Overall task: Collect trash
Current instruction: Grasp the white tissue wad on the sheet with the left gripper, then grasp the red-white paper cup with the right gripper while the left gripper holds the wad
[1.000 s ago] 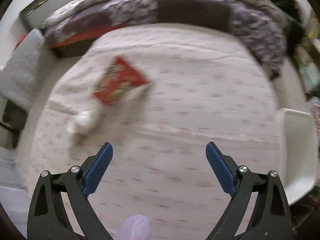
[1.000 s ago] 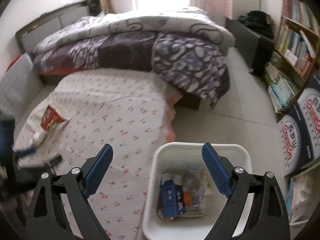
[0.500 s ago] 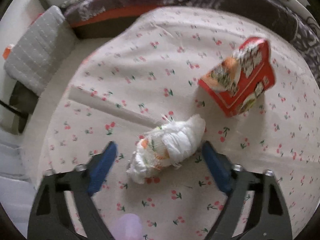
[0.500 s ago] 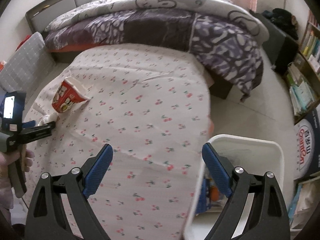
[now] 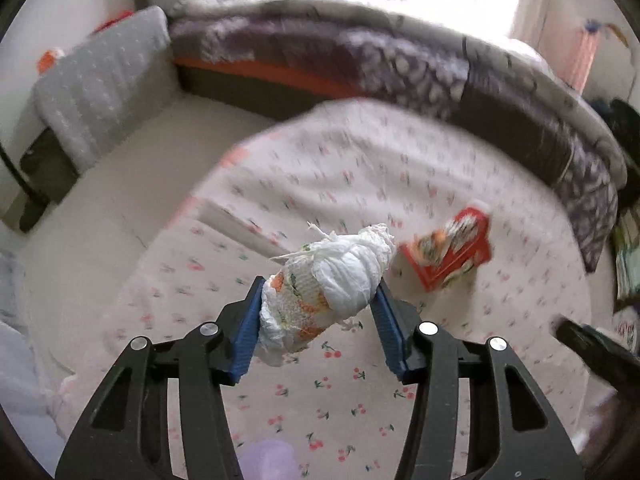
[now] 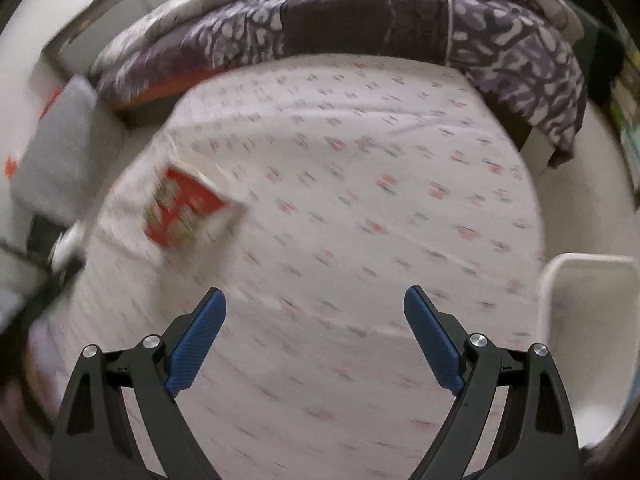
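Closing on a white wad [image 5: 332,284] above the bed [image 5: 360,392], the left tool [image 5: 316,320] gripped it for binning. The right tool [image 6: 316,336] hung released, empty, near a red carton [image 6: 180,208].

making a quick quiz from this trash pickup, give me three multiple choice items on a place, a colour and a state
1. Where is the red carton?
A. lying on the cherry-print sheet
B. inside the bin
C. on the grey cushion

2. What colour are the claw pads?
A. green
B. blue
C. yellow

3. What is between the left claw pads?
A. nothing
B. the red carton
C. a white wadded bundle

Answers: 1 A, the carton lies on the sheet. 2 B, both wrist views show blue pads. 3 C, the jaws are closing with the bundle pressed between them, while the right claw is open.
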`<control>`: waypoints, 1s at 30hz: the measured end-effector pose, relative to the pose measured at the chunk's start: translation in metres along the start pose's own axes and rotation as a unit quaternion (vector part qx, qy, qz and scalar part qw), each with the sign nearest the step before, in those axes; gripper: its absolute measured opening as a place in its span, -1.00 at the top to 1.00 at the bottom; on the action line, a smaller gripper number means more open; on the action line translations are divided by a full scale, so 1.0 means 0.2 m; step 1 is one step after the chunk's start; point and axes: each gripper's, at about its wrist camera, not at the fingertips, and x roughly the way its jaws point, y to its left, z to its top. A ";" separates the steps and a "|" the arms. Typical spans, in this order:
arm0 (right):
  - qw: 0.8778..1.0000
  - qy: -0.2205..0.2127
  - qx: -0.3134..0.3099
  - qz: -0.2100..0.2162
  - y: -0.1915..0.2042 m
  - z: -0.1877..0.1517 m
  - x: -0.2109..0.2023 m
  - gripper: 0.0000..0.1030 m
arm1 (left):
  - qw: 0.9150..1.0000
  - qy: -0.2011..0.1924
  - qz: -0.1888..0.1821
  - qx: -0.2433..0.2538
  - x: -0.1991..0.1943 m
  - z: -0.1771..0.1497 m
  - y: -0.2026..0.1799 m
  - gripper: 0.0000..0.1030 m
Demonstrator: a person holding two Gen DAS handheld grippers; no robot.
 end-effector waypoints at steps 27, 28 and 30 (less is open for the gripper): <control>0.999 -0.004 0.043 -0.002 0.38 0.24 0.43 0.43 | 0.993 -0.046 -0.002 -0.109 -0.29 0.03 0.27 0.02; 0.999 -0.012 0.034 0.003 0.37 0.24 0.39 0.44 | 0.993 -0.047 -0.003 -0.110 -0.29 0.03 0.27 0.02; 1.000 -0.021 0.021 0.009 0.37 0.25 0.35 0.46 | 0.993 -0.051 -0.005 -0.110 -0.30 0.03 0.26 0.02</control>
